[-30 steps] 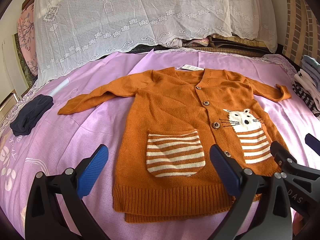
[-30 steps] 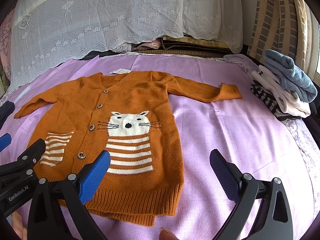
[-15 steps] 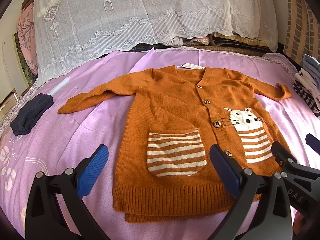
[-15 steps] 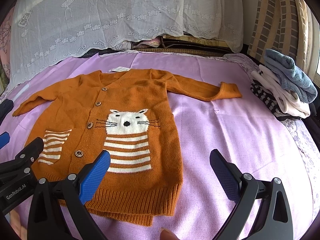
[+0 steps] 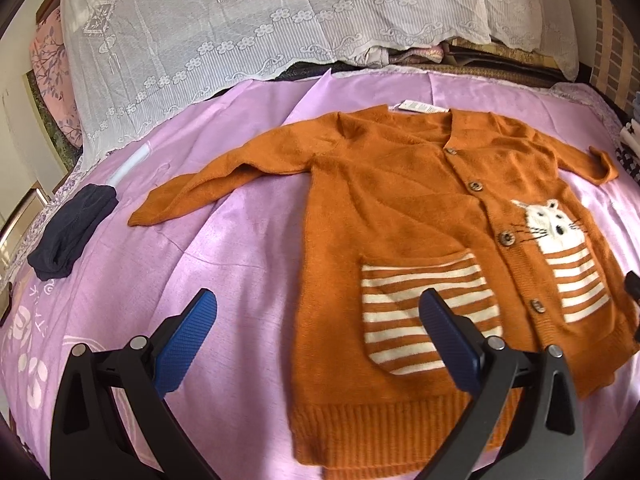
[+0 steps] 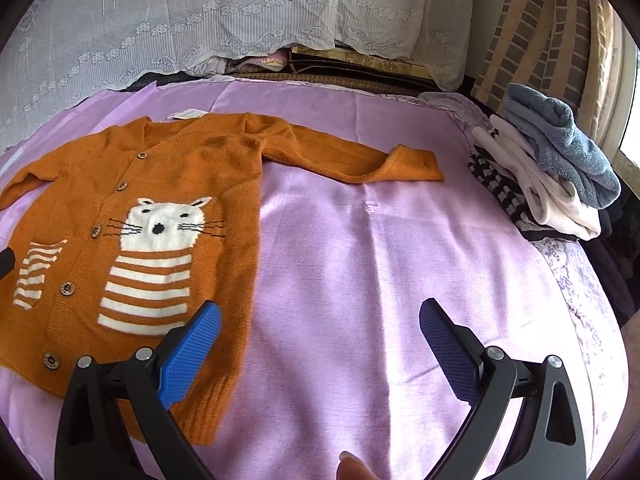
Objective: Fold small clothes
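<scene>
Swung apart since a second ago: left gripper [image 5: 318, 338] now off toward the left hem side of the orange cat cardigan [image 5: 420, 216], right gripper [image 6: 320, 342] off toward the right, so that each wrist view now shows far more bare purple bedsheet [image 5: 240, 248] than before. Neither seen in the other's view now beyond a dark sliver at the edge.

Both sets of tongs released, blue pads wide apart, grasping nothing and hovering above the cloth.

Cardigan spread flat and face up on the bedsheet, buttoned, long axis running from hem nearest the cameras up to the neckline and paper tag [image 5: 420, 107] at the far end. Both sleeves stretched out sideways, roughly square to that axis: left sleeve [image 5: 224, 184] ending well out toward the dark navy garment [image 5: 70, 236], right sleeve [image 6: 352, 156] ending short of the folded stack of clothes [image 6: 552, 176] at the bed's right edge.

Deciding relation, as a judgement: left tongs straddling the left side seam near the striped pocket [image 5: 424, 312], so nearer the left sleeve; right tongs straddling the right side seam below the cat motif [image 6: 160, 248], so nearer the right sleeve. Probably a sleeve or side folded inward across the long axis next, each side by its own nearer gripper. Cuffs lying far up from both, so a reach forward and outward needed first.
</scene>
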### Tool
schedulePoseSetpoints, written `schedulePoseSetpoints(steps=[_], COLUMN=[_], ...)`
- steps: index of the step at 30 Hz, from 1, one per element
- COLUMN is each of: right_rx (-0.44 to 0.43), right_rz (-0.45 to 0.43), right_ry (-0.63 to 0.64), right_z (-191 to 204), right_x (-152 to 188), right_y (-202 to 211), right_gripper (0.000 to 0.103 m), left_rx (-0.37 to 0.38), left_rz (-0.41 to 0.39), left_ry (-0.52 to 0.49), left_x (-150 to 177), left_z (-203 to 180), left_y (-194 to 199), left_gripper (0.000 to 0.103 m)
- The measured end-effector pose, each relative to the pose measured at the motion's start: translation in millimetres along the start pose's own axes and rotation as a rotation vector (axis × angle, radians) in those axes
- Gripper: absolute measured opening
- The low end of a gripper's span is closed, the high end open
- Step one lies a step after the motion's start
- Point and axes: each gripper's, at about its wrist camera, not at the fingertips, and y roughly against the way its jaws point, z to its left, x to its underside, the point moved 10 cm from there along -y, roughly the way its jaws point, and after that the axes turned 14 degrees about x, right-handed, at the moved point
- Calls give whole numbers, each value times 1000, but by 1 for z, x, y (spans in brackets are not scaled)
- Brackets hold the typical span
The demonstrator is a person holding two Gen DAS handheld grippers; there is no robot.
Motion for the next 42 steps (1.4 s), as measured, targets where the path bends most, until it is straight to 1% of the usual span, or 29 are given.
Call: schedulePoseSetpoints(steps=[3, 6, 8, 10, 12, 14, 16, 17, 19, 20, 21, 22, 23, 24, 26, 28, 30, 32, 34, 35, 37, 38, 39, 40, 42], right_rx=[-31, -104, -168, -211, -222, -218, -224, -191, -87, -43, -11, 11, 28, 43, 86, 137, 201, 237, 249, 278, 383, 401, 381, 323, 175], right_rz=[63, 116, 145, 133, 133, 134, 136, 113, 75, 86, 109, 137, 159, 174, 191, 210, 255, 283, 269, 261, 228, 206, 199, 200, 221], right_ry=[13, -11, -43, -64, -35, 18, 51, 27, -55, -94, -133, -167, -181, -183, -187, -202, -235, -290, -324, -322, -303, -298, -307, -332, -384], right_z=[-8, -10, -10, -11, -9, -8, -9, -17, -41, -49, -55, -57, -57, -55, -51, -52, -66, -90, -118, -131, -158, -166, -170, -170, -158], right_x=[9, 18, 25, 28, 32, 31, 16, -1, -39, -57, -73, -87, -99, -110, -127, -136, -130, -111, -90, -79, -61, -55, -52, -50, -53], right_y=[-18, -28, -34, -32, -29, -25, -29, -34, -55, -71, -88, -104, -120, -133, -154, -171, -184, -189, -182, -176, -159, -152, -148, -146, -147], right_gripper=[100, 100, 100, 100, 100, 100, 99, 99, 99, 97, 92, 89, 86, 86, 83, 80, 77, 77, 79, 80, 80, 80, 80, 80, 80], left_rx=[44, 51, 29, 1, -28, -83, -100, -92, -73, -75, -87, -107, -121, -132, -144, -157, -175, -188, -189, -187, -176, -169, -161, -149, -119], left_rz=[76, 128, 139, 146, 151, 154, 156, 156, 150, 142, 135, 133, 139, 149, 163, 159, 151, 151, 153, 155, 162, 165, 167, 170, 169], left_ry=[31, 64, 76, 75, 81, 89, 117, 139, 185, 204, 216, 222, 221, 214, 200, 178, 147, 126, 117, 119, 131, 140, 151, 169, 213], left_x=[3, 2, 0, -3, -8, -15, -25, -30, -40, -43, -45, -44, -41, -37, -31, -33, -34, -33, -33, -33, -34, -35, -35, -36, -36], left_z=[17, 37, 51, 66, 82, 101, 118, 124, 134, 139, 143, 148, 151, 153, 155, 153, 151, 150, 149, 149, 151, 152, 153, 155, 160], left_y=[-18, -33, -39, -42, -46, -48, -52, -55, -61, -64, -67, -70, -73, -76, -80, -81, -77, -76, -76, -77, -78, -79, -80, -81, -83], left_gripper=[99, 99, 99, 99, 99, 99, 99, 99, 99, 99, 99, 99, 99, 99, 99, 99, 99, 99, 99, 99, 99, 99, 99, 99, 99])
